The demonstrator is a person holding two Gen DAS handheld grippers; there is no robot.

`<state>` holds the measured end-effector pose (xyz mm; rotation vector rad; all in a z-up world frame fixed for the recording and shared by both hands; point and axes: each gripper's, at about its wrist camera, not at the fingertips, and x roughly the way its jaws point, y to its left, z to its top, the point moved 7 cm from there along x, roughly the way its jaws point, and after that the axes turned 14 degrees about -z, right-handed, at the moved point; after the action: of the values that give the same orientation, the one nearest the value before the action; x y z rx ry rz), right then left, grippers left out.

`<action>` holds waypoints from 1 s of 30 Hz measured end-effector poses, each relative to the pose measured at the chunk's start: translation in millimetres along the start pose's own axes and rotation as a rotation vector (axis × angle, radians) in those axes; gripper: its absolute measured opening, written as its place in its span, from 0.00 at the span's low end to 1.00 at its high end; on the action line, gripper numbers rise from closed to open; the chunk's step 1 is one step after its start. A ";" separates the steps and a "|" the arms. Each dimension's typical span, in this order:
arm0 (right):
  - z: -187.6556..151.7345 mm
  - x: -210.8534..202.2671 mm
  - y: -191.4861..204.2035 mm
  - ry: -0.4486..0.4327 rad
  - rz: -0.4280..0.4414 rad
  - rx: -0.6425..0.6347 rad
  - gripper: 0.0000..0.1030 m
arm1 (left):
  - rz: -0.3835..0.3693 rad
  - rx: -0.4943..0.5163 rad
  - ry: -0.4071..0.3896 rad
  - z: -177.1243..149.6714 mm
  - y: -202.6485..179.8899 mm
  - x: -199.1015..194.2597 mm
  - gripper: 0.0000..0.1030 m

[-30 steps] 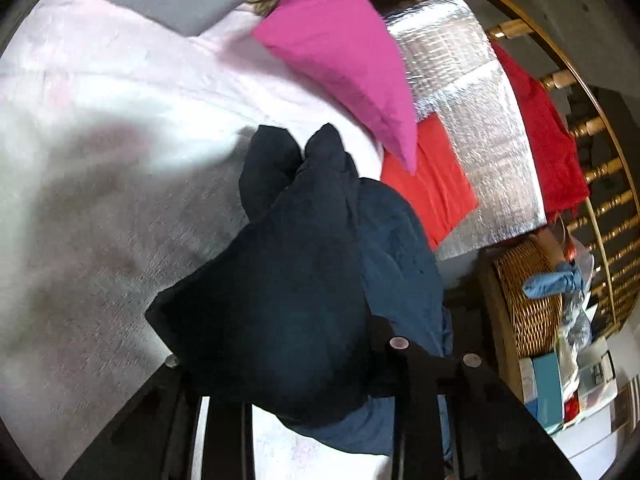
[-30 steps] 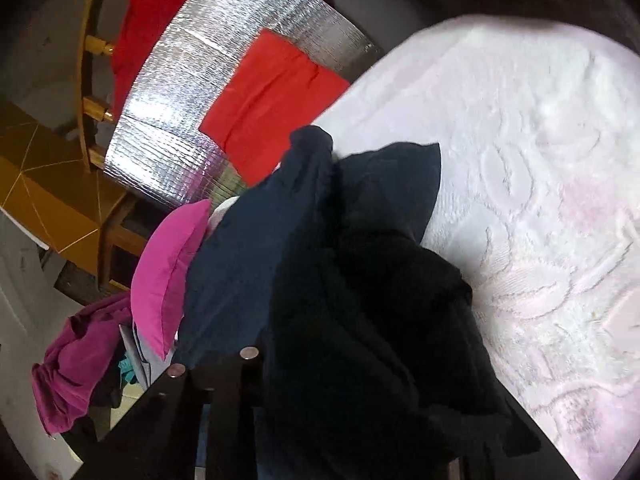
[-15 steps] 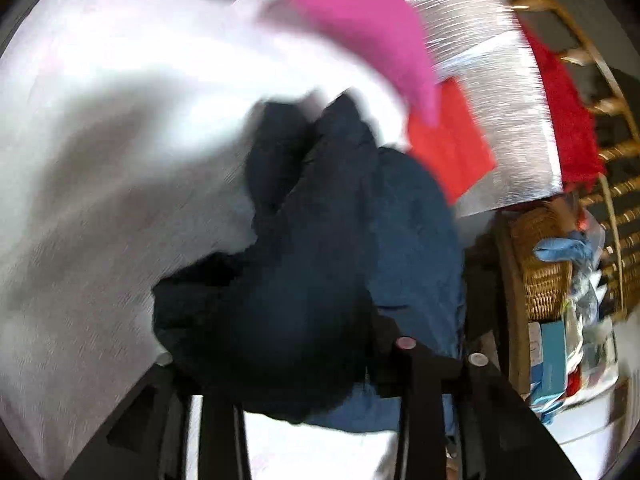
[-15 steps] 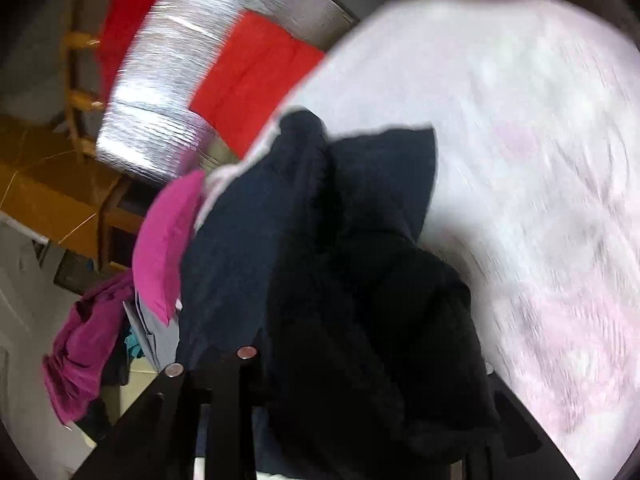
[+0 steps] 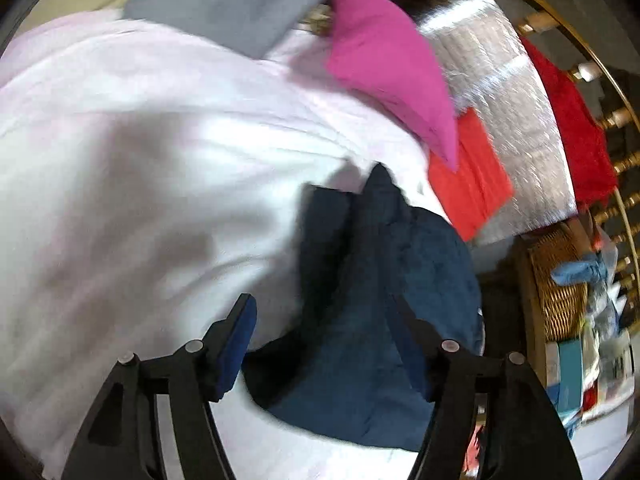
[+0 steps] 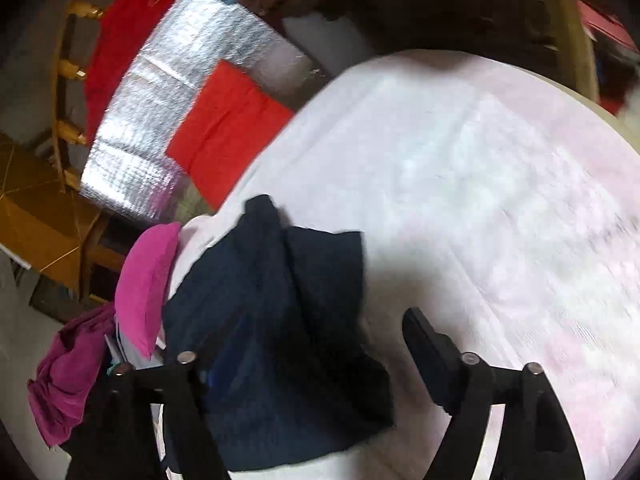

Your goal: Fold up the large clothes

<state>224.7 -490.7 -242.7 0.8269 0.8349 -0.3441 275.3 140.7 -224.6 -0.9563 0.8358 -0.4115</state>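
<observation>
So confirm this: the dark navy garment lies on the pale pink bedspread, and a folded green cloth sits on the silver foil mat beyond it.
Not quite: the folded cloth on the silver foil mat is red, not green; the right wrist view shows it plainly. The rest holds: the dark navy garment lies on the pale pink bedspread.

A bed (image 5: 160, 160) covered by a pale pink-white bedspread (image 6: 500, 200) carries a bunched dark navy garment (image 5: 360, 300) near its edge. A pink pillow (image 5: 384, 64) and a grey cloth (image 5: 240, 4) lie on it farther off.
</observation>
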 end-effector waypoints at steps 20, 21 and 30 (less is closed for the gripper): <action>-13.8 88.1 51.8 0.072 0.003 -0.163 0.34 | 0.034 0.025 0.079 4.7 2.2 94.1 0.57; -17.2 94.9 47.8 0.089 -0.028 -0.173 0.36 | 0.056 0.018 0.108 1.3 8.3 99.0 0.58; 8.9 60.1 29.8 0.009 -0.079 -0.055 0.64 | 0.083 0.095 -0.019 26.2 -19.1 64.6 0.58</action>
<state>284.8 -475.9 -270.2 0.7467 0.8837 -0.3857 337.0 103.3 -228.8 -0.8336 0.8285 -0.3663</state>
